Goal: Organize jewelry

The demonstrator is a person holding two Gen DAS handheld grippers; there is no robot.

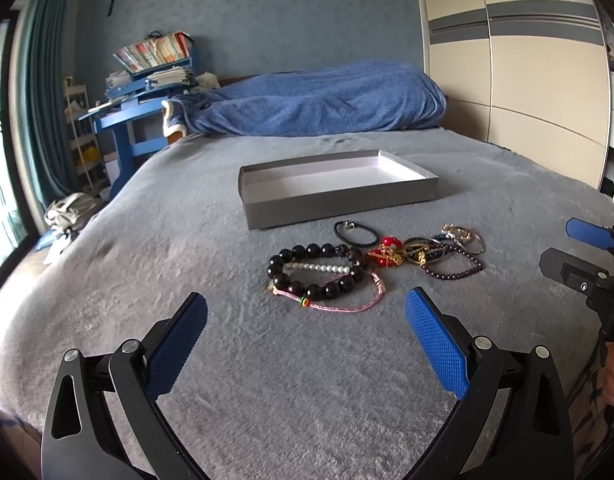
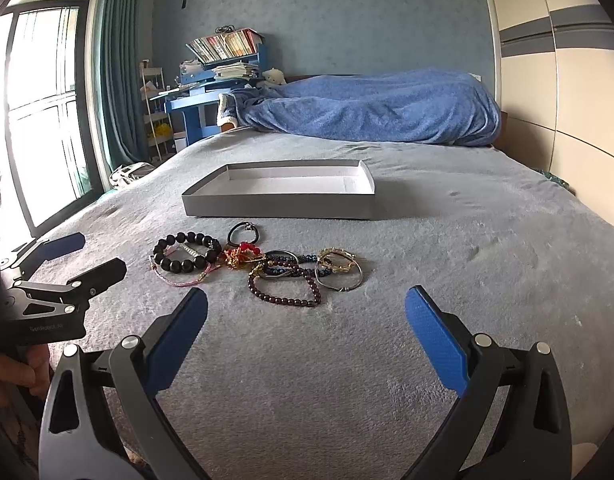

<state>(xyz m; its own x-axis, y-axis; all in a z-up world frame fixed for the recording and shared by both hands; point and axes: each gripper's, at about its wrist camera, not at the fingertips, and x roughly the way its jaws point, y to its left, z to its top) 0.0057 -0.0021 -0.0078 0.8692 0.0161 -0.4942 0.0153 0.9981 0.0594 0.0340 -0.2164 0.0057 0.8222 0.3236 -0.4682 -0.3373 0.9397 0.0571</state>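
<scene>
A pile of jewelry lies on the grey bed cover: a black bead bracelet (image 1: 317, 270) (image 2: 187, 254), a pearl strand (image 1: 319, 268), a pink cord bracelet (image 1: 347, 304), a black hair tie (image 1: 356, 233) (image 2: 245, 232), a red and gold piece (image 1: 387, 254) (image 2: 241, 254), a dark purple bead bracelet (image 1: 455, 268) (image 2: 285, 286) and metal bangles (image 1: 465, 236) (image 2: 339, 270). An empty grey box (image 1: 339, 200) (image 2: 279, 206) sits behind the pile. My left gripper (image 1: 307, 312) is open and empty, just short of the pile. My right gripper (image 2: 307, 312) is open and empty, also short of it.
A blue blanket (image 1: 315, 104) (image 2: 371, 108) is heaped at the bed's far end. A blue desk with books (image 1: 147, 80) (image 2: 219, 68) stands at the back left by a curtain and window. A wardrobe (image 1: 527, 60) lines the right side. Each gripper shows at the edge of the other's view.
</scene>
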